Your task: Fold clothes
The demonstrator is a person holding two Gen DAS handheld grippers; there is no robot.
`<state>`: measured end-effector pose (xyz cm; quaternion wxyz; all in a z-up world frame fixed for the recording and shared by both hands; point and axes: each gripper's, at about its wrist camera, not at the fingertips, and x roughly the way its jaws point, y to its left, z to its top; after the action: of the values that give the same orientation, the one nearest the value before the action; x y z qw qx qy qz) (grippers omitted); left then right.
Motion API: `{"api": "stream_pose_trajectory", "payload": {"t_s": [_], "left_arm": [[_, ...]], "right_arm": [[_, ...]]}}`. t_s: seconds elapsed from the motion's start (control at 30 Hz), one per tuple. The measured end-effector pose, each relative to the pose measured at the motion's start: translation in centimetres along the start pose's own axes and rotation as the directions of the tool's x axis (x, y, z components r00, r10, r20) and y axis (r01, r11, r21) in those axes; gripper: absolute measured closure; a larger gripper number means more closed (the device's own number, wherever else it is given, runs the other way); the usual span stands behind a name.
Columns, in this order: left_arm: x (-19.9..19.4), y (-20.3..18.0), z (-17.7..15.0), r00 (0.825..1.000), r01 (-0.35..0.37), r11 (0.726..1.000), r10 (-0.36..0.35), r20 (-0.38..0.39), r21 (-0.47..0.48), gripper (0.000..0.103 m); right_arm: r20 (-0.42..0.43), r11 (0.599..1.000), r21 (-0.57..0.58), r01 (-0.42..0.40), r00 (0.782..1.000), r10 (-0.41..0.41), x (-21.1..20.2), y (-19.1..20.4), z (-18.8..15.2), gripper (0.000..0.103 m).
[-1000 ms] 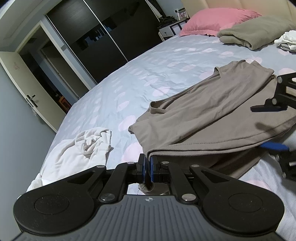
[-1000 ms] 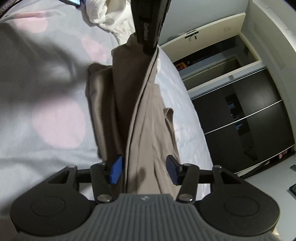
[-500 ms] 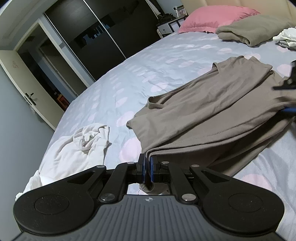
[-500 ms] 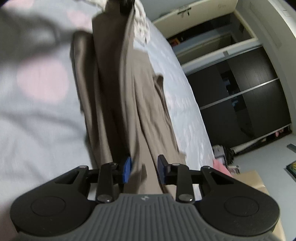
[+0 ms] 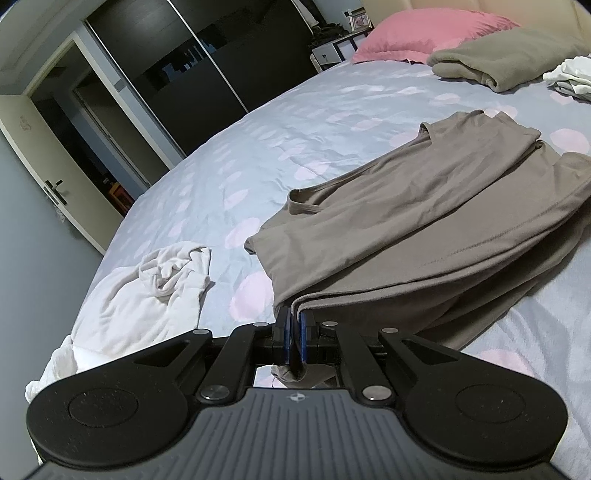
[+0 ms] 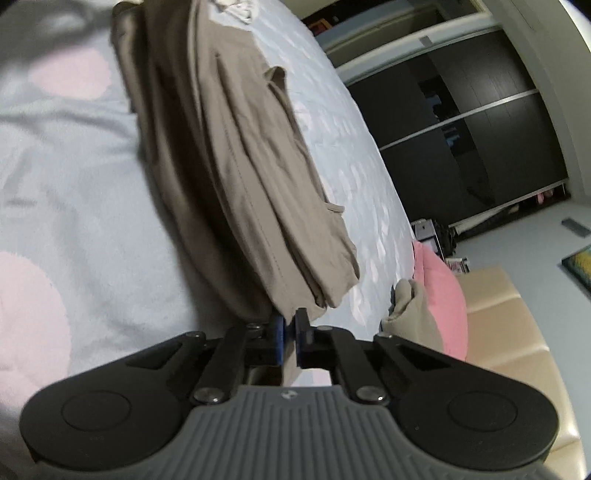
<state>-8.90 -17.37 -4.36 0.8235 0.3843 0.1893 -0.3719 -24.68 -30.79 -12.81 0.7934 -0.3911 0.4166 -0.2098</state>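
Bedroom scene, bed (image 5: 332, 122) with pale blue cover and pink dots takes most of both views. Taupe shirt (image 5: 424, 214) lies folded lengthwise across the bed's near side. Left gripper (image 5: 294, 332) clamped on one end of its hem; right gripper (image 6: 289, 334) just closed, pinching the other end. White garment (image 5: 147, 291) crumpled near left. Pink pillow (image 5: 428, 33), olive blanket (image 5: 509, 55) far. Dark sliding wardrobe (image 5: 221, 55), open door (image 5: 44, 166) at left.

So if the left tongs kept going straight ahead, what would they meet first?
More of the brown garment that the left tongs already pinch; its folded layers lie directly ahead on the bed, though depth is unclear.
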Motion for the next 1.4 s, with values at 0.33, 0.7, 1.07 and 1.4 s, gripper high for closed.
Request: {"api": "stream_pose_trajectory", "payload": {"t_s": [0.33, 0.7, 1.07, 1.4], "left_arm": [[-0.8, 0.9, 1.0, 0.999, -0.020, 0.999, 0.021, 0.038, -0.034, 0.100], [-0.7, 3.8, 4.3, 0.996, -0.034, 0.998, 0.039, 0.081, -0.053, 0.100], [4.4, 5.7, 9.8, 0.995, -0.019, 0.999, 0.014, 0.100, 0.046, 0.100], [15.9, 5.5, 11.3, 0.997, 0.062, 0.992, -0.056, -0.060, 0.107, 0.100]], "right_arm": [[0.030, 0.994, 0.111, 0.015, 0.999, -0.018, -0.1, -3.5, 1.1, 0.098], [0.093, 0.985, 0.171, 0.005, 0.995, -0.021, 0.1, -9.3, 3.6, 0.098], [0.110, 0.975, 0.215, -0.052, 0.994, 0.029, 5.5, -15.9, 6.0, 0.098], [0.060, 0.926, 0.303, -0.225, 0.974, 0.217, 17.6, -17.5, 7.8, 0.098]]}}
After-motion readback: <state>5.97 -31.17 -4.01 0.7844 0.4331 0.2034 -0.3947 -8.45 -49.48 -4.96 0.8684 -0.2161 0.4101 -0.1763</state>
